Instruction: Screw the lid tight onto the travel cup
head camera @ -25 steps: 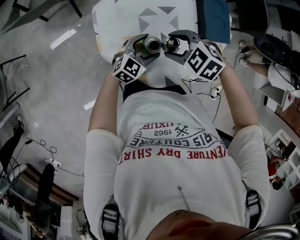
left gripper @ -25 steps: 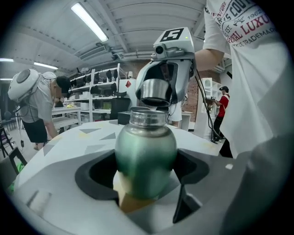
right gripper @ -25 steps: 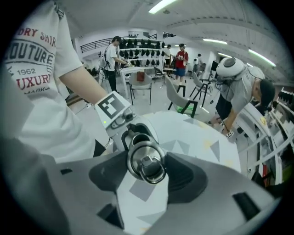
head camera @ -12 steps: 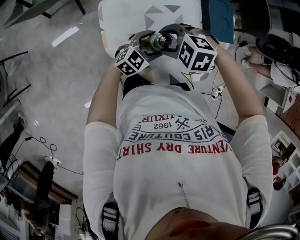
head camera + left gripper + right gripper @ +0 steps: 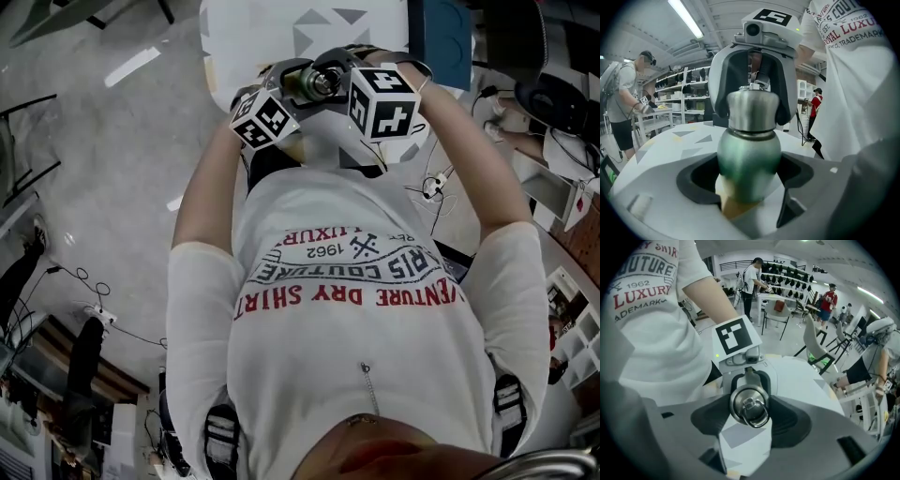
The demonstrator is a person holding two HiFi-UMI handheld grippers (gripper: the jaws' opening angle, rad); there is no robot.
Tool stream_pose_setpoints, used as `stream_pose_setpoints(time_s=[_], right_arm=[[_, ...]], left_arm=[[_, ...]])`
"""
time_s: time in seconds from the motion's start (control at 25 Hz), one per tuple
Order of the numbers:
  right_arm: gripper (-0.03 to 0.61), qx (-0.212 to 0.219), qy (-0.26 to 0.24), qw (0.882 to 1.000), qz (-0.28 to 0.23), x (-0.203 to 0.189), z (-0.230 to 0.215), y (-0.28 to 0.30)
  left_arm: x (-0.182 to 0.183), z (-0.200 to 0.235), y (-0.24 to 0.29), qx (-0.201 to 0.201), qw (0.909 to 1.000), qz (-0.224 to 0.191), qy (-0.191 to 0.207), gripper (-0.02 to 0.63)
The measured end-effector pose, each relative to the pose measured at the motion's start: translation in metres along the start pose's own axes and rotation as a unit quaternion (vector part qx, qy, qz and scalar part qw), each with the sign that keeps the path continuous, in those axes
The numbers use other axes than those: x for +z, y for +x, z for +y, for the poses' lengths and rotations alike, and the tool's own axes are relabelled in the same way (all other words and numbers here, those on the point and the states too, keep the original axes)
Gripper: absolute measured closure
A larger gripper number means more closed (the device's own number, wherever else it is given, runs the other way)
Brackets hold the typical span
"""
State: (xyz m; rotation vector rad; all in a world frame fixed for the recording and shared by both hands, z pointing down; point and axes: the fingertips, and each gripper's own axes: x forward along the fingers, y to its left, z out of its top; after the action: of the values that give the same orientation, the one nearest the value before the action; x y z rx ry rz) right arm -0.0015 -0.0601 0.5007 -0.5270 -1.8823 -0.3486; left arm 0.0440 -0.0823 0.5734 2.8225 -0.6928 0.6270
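Gripping the shiny green metal travel cup [image 5: 748, 140] between jaws of the left gripper [image 5: 749, 178]; pinching its round silver lid [image 5: 749, 404] between jaws of the right gripper [image 5: 751, 420]; mid-screwing; next, likely more twisting.

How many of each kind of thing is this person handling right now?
Claws: 2, the left claw and the right claw
Cup: 1
Lid: 1
Total: 4
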Motion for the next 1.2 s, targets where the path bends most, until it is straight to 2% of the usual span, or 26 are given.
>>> stream_pose_setpoints(time_s=[0.16, 0.36, 0.56, 0.72, 0.76, 0.84, 0.92, 0.96, 1.08, 1.2], right_arm=[[0.316, -0.003, 0.039, 0.999, -0.007, 0.000, -0.002, 0.001], [0.316, -0.036, 0.164, 0.986, -0.011, -0.001, -0.010, 0.000], [0.316, -0.074, 0.277, 0.958, 0.002, -0.006, -0.016, 0.000], [0.316, -0.093, 0.366, 0.926, -0.005, -0.009, -0.016, 0.002], [0.316, -0.099, 0.374, 0.922, -0.008, -0.008, -0.016, 0.002], [0.316, -0.109, 0.365, 0.925, -0.008, -0.008, -0.016, 0.001], [0.308, -0.108, 0.327, 0.939, -0.007, -0.008, -0.013, 0.001], [0.281, -0.103, 0.308, 0.946, -0.010, -0.008, -0.011, 0.000], [0.268, -0.082, 0.272, 0.958, -0.033, -0.003, -0.005, -0.008], [0.268, -0.049, 0.191, 0.980, -0.030, -0.003, -0.005, -0.020]], left_arm=[[-0.001, 0.000, 0.000, -0.001, 1.0000, 0.000, -0.003, 0.235], [-0.001, 0.001, -0.001, 0.000, 1.0000, -0.003, -0.007, 0.235], [-0.002, 0.002, 0.001, -0.001, 0.9999, -0.007, -0.015, 0.233], [-0.003, 0.001, 0.002, -0.003, 0.9998, -0.010, -0.020, 0.233], [-0.004, 0.001, 0.001, -0.003, 0.9997, -0.010, -0.021, 0.233], [-0.005, 0.001, 0.001, -0.002, 0.9997, -0.010, -0.023, 0.232], [-0.004, 0.001, 0.002, -0.002, 0.9996, -0.011, -0.025, 0.232], [-0.004, 0.001, 0.002, -0.002, 0.9996, -0.012, -0.026, 0.232], [-0.005, 0.000, 0.002, -0.004, 0.9996, -0.014, -0.026, 0.232], [-0.005, 0.000, 0.002, -0.006, 0.9995, -0.013, -0.027, 0.232]])
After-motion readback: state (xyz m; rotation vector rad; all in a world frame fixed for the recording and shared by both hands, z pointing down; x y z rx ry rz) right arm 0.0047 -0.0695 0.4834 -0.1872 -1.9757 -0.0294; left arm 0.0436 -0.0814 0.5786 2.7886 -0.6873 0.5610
